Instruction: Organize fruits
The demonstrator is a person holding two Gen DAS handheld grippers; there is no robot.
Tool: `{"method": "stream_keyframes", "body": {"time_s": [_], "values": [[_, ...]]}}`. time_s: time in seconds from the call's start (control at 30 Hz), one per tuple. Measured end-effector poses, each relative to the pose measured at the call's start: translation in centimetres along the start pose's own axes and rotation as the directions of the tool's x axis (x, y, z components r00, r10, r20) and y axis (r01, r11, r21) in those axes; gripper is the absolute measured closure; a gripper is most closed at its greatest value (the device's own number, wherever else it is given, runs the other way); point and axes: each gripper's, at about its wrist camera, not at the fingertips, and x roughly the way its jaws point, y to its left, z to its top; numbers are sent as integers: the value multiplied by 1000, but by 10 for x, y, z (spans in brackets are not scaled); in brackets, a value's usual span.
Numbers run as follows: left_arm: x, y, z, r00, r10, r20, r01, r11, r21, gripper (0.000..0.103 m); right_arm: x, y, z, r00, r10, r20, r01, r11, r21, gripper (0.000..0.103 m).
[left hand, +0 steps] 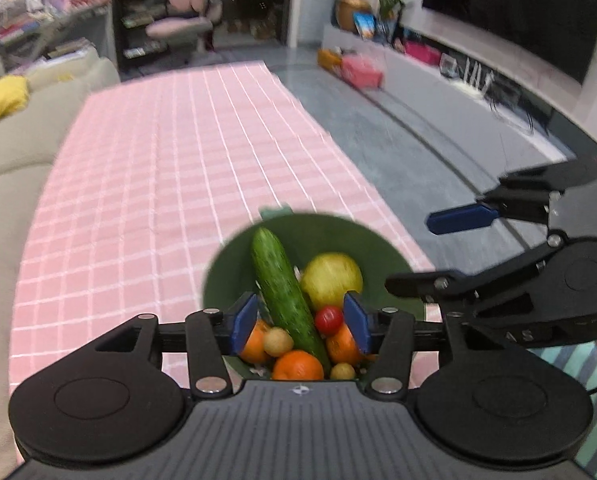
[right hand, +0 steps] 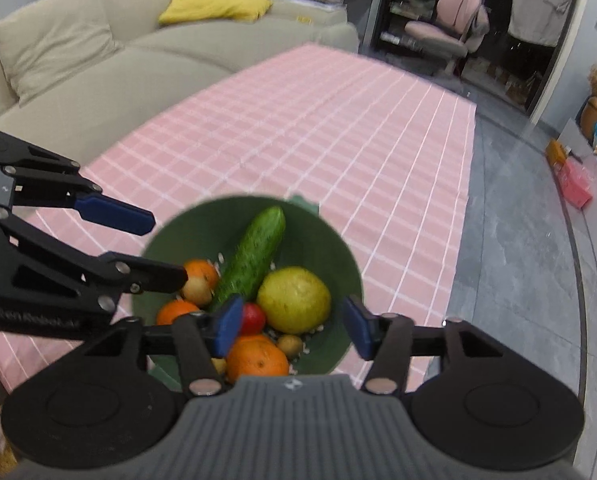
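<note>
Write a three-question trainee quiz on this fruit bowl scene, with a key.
1. True or false: the left gripper is clamped on the cucumber.
2. Which item in the green bowl is the longest? A) red tomato B) cucumber C) yellow-green pear
3. Fill in: the bowl stands on a pink ______ tablecloth.

Key:
1. False. Its jaws stand open above the bowl, holding nothing; the right gripper is open too.
2. B
3. checked
</note>
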Motion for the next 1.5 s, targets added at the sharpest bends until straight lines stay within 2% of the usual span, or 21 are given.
{"method": "stream_keyframes", "body": {"time_s": [0.13,0.2,0.43,0.57,0.7,0.87,0.97,1.07,1.23,1.33,1.5], "values": [[-30,1,3,994,46,99,-45,999,-12,36,-31,8,2,995,-23,93,21,1000,19,32],[-43,0,1,987,72,143,-71,997,-12,31,-47,11,1,990,-30,140,26,999,35,23],[-77,-10,-14,960,152,234,-155,988,-6,21,-93,26,-14,959,-83,271,61,994,89,21],[-88,-17,-27,941,209,266,-216,976,-3,16,-111,37,-31,937,-124,326,88,989,123,10],[-97,-22,-41,928,244,281,-253,967,-3,14,-122,50,-51,922,-151,357,94,981,171,8],[-103,-19,-58,915,289,283,-286,957,-52,14,-121,65,-71,916,-188,354,105,965,241,7],[-101,-15,-64,915,313,255,-302,950,-84,14,-115,71,-80,918,-201,341,111,957,267,4],[-98,-10,-74,920,325,222,-306,945,-114,13,-108,76,-85,928,-195,316,111,958,266,4],[-83,0,-88,939,315,138,-293,942,-162,13,-94,88,-93,946,-169,275,106,967,231,4],[-74,0,-96,938,333,98,-317,937,-145,13,-84,95,-96,957,-155,244,108,975,194,4],[-69,1,-102,943,326,64,-314,938,-144,13,-73,97,-97,970,-140,201,105,979,175,4]]}}
